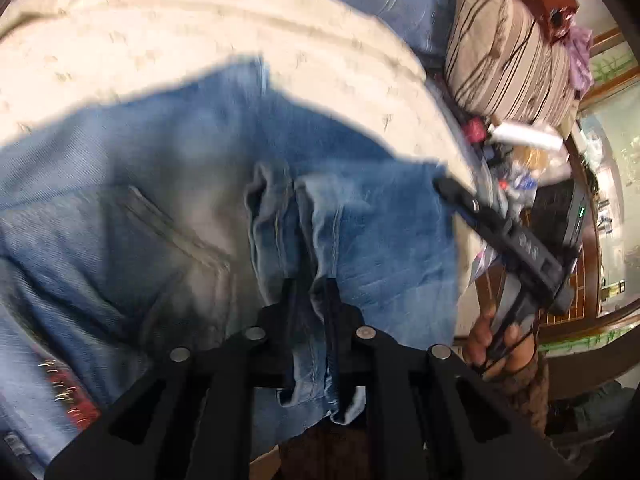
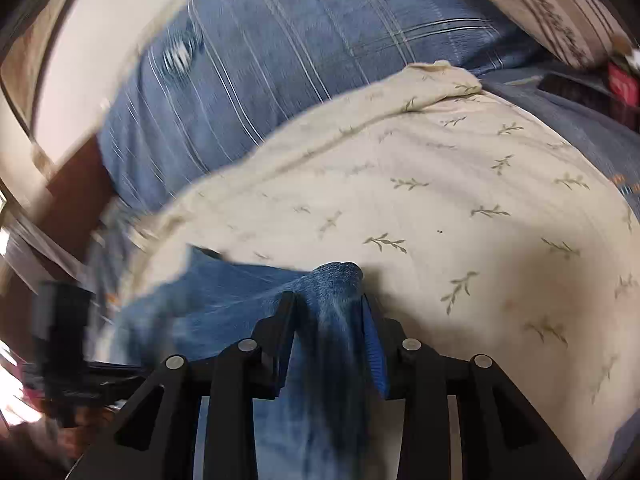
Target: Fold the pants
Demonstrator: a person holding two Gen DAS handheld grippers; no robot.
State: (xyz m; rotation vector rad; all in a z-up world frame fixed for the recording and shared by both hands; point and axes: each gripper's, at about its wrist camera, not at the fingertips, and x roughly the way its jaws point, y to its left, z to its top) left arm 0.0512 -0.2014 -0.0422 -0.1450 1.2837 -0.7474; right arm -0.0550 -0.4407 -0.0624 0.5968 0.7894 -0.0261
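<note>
Blue jeans (image 1: 168,184) lie spread on a cream leaf-print sheet (image 1: 200,36). My left gripper (image 1: 310,286) is shut on a bunched fold of the denim, which hangs down between its fingers. My right gripper (image 2: 328,298) is shut on another fold of the jeans (image 2: 332,280), held just above the cream sheet (image 2: 460,184). The right gripper also shows in the left wrist view (image 1: 444,182), at the jeans' right edge, held by a hand (image 1: 500,344). The left gripper appears blurred at the left of the right wrist view (image 2: 60,320).
A blue striped bedcover (image 2: 280,60) lies beyond the cream sheet. A striped beige pillow (image 1: 508,60) and clutter (image 1: 520,152) sit at the bed's right side. A wooden bed frame (image 1: 584,312) borders the right.
</note>
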